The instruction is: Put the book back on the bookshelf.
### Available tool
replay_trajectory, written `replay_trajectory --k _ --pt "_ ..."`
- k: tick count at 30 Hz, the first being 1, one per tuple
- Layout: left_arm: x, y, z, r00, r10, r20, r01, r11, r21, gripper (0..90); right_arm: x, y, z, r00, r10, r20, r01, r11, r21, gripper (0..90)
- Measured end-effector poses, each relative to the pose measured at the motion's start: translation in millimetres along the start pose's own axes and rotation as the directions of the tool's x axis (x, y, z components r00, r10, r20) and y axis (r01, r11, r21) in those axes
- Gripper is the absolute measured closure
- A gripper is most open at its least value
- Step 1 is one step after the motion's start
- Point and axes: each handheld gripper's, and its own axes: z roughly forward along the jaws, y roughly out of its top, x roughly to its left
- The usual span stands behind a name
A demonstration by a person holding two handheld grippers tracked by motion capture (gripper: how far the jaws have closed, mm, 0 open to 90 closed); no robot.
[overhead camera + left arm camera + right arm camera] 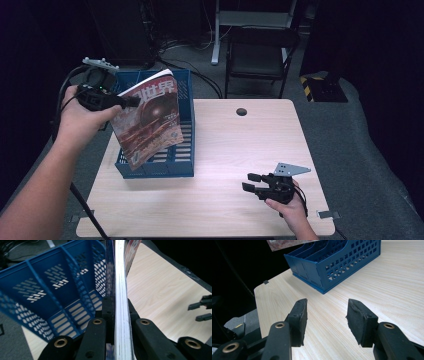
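A magazine [150, 117] with a reddish-brown cover and white characters hangs tilted over the blue slotted file rack [185, 160]. My left gripper [131, 101] is shut on its upper left edge. In the left gripper view the magazine's page edges [120, 290] run straight up between the two jaws, with the rack's dividers [60, 290] just left of them. My right gripper [252, 182] rests low near the table's front right, open, with nothing between its fingers; in its own view the right gripper [327, 312] looks across bare wood toward the rack [342, 267].
The light wooden table [235, 145] has a small round cable hole [241, 111] near its far edge. A black chair [260, 55] and a desk frame stand on the floor behind the table. The room around is dark.
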Motion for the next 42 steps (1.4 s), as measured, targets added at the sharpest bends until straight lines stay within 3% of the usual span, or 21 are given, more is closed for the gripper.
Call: replay_trajectory --k 3,5,7,12,14,19,20,21,25,31,33,34,39,42 --pt "7.2 -3.2 -0.8 0.9991 -0.035 -0.023 0.035 0.9993 -0.011 84.0 -0.3 -0.1 -0.1 1.0000 0.002 -0.002 -0.002 1.000 0.003 50.4" --pt "10.1 -4.2 -1.5 0.9988 -0.038 -0.032 0.037 0.9992 -0.011 84.0 0.0 -0.1 -0.5 1.0000 0.009 -0.001 -0.009 1.000 0.004 50.4" --pt "14.4 -6.9 -3.5 0.9954 -0.077 -0.057 0.076 0.9970 -0.014 84.0 0.1 -0.2 -0.5 0.9999 0.010 0.000 -0.010 1.000 0.005 50.4" --pt "18.1 -8.3 -5.4 0.9897 -0.109 -0.093 0.109 0.9940 -0.010 84.0 0.1 -0.4 0.1 0.9999 0.010 0.003 -0.010 1.000 0.009 50.4" --pt "21.0 -8.7 -5.4 0.9832 -0.146 -0.109 0.145 0.9892 -0.017 84.0 0.4 -0.5 0.7 1.0000 0.009 0.002 -0.009 1.000 0.006 50.4" --pt "25.2 -8.5 -4.4 0.9745 -0.177 -0.138 0.174 0.9842 -0.030 84.0 0.1 -0.5 0.4 1.0000 0.009 0.002 -0.009 1.000 0.006 50.4" --pt "26.6 -7.8 -3.2 0.9685 -0.196 -0.153 0.193 0.9806 -0.037 84.0 -0.3 -0.4 0.2 1.0000 0.006 0.002 -0.006 1.000 0.008 50.4" --pt "26.6 -7.8 -3.2 0.9685 -0.196 -0.153 0.193 0.9806 -0.037 84.0 -0.3 -0.4 0.2 1.0000 0.006 0.002 -0.006 1.000 0.008 50.4" --pt "31.2 -6.2 -0.8 0.9536 -0.233 -0.190 0.227 0.9724 -0.053 84.0 -0.5 -0.6 -0.1 1.0000 0.009 -0.001 -0.009 1.000 0.006 50.4" --pt "35.2 -3.4 2.3 0.9412 -0.263 -0.212 0.257 0.9649 -0.056 84.0 -0.9 -0.6 -0.1 0.9999 0.011 0.000 -0.011 1.000 0.007 50.4" --pt "36.0 -2.4 3.1 0.9404 -0.263 -0.216 0.256 0.9649 -0.057 84.0 -1.0 -0.7 0.1 0.9999 0.011 0.000 -0.011 1.000 0.007 50.4" --pt "36.2 -0.3 4.7 0.9340 -0.278 -0.225 0.270 0.9606 -0.064 84.0 -0.9 -0.7 0.5 1.0000 0.010 0.000 -0.010 1.000 0.007 50.4" --pt "36.5 3.6 8.3 0.9273 -0.287 -0.241 0.279 0.9581 -0.067 84.0 -1.3 -0.6 0.1 0.9999 0.012 0.000 -0.012 1.000 0.006 50.4" --pt "37.0 7.0 12.8 0.9200 -0.301 -0.251 0.292 0.9535 -0.074 84.0 -1.8 -0.5 -0.3 1.0000 0.008 0.003 -0.008 1.000 0.004 50.4"
